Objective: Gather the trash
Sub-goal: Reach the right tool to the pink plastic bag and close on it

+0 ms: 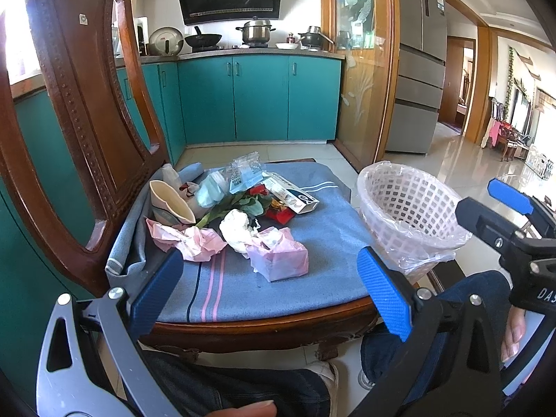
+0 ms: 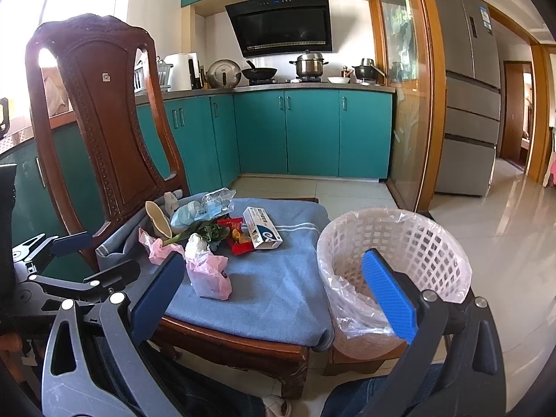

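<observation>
Trash lies in a heap on a blue cloth (image 1: 323,250) that covers a wooden chair seat. Nearest is a crumpled pink bag (image 1: 278,260) (image 2: 208,278), with a white tissue wad (image 1: 238,229) and pink paper (image 1: 187,239) behind it. Further back are a tipped paper cup (image 1: 170,203), a pale blue mask (image 1: 212,191), a clear wrapper (image 1: 246,170), green leaves (image 1: 243,206), a red wrapper (image 1: 278,215) and a white-and-blue box (image 1: 293,196) (image 2: 262,232). My left gripper (image 1: 271,292) hangs open at the seat's front edge. My right gripper (image 2: 274,297) is open in front of the basket, holding nothing.
A white mesh basket (image 1: 417,215) (image 2: 438,246) with a clear plastic liner stands just right of the seat. The carved chair back (image 1: 87,104) rises at the left. A person's jeans-clad legs (image 1: 243,389) are below. Teal cabinets (image 1: 260,97) stand behind, tiled floor to the right.
</observation>
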`<state>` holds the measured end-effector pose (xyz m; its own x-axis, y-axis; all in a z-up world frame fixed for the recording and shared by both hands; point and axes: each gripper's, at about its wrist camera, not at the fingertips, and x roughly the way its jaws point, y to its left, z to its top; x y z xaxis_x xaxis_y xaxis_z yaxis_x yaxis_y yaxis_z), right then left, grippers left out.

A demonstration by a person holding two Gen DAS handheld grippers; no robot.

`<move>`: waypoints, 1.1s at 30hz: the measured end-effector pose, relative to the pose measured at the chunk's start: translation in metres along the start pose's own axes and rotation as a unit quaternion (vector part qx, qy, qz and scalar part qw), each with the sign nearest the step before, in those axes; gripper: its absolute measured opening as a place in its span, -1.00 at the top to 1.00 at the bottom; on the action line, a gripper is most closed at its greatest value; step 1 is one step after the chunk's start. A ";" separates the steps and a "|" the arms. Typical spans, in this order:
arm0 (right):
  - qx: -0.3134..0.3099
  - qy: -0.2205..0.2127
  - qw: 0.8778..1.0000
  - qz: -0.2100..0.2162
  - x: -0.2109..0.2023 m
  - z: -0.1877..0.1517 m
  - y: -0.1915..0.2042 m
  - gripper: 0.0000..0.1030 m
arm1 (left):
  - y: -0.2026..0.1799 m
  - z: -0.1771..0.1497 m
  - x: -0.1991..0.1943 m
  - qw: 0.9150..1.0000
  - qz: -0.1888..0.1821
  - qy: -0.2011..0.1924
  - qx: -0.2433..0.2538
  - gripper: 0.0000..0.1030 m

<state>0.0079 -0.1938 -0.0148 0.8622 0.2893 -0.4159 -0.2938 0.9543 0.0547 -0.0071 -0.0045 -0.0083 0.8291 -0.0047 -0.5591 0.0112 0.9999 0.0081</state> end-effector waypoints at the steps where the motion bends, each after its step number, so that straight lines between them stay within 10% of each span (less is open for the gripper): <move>1: 0.000 -0.001 1.000 0.001 0.002 0.002 -0.001 -0.94 | 0.000 0.001 0.001 1.000 0.001 0.000 0.001 -0.94; 16: -0.042 0.073 0.989 0.125 0.150 0.059 -0.014 -0.93 | 0.039 -0.009 0.052 0.994 0.067 0.073 -0.048 -0.94; 23: -0.034 0.158 0.963 0.215 0.221 0.012 0.010 0.05 | 0.058 -0.012 0.079 0.984 0.112 0.113 -0.080 -0.94; 27: -0.066 0.176 0.938 0.293 0.210 -0.004 0.039 -0.17 | 0.085 -0.014 0.097 0.973 0.150 0.132 -0.117 -0.78; 33: -0.127 0.215 0.927 0.281 0.220 -0.033 0.072 -0.36 | 0.104 -0.005 0.106 0.965 0.167 0.124 -0.158 -0.72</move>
<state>0.1625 -0.0640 -0.1320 0.3160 0.6266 -0.7124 -0.7815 0.5976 0.1790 0.0794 0.0987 -0.0711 0.5964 0.2832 -0.7511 -0.4378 0.8990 -0.0087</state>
